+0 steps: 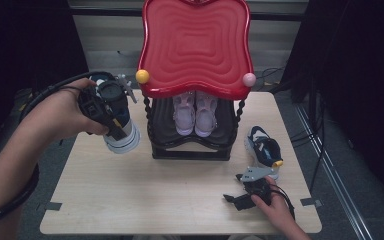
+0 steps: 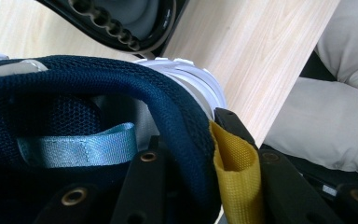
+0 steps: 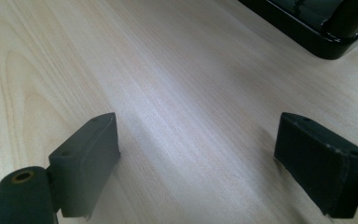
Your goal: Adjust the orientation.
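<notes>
The left tongs (image 1: 111, 107) were clamped on the heel collar of a navy shoe (image 1: 121, 131), which hung with its white sole away from the hand, above the left part of the surface (image 1: 145, 200) and just beside the rack (image 1: 192, 145). In the left gripper view the padded collar (image 2: 177, 112) sat between the jaws, and the yellow loop (image 2: 235, 172) lay against the outer jaw. The shoe looked light and soft: the mesh would bend under pressure, so the thick collar at the heel seemed the best place to hold, because it fills the jaws and does not slip easily. The sole is stiffer, and its weight would probably make the shoe swing or turn in the grip. The right tongs (image 1: 240, 199) rested low over the surface near the front edge, jaws wide apart with nothing between them. The second navy shoe (image 1: 264, 149) lay near them, right of the rack, and a pink pair (image 1: 195, 112) stood on the lower shelf under the red tray (image 1: 196, 45).
</notes>
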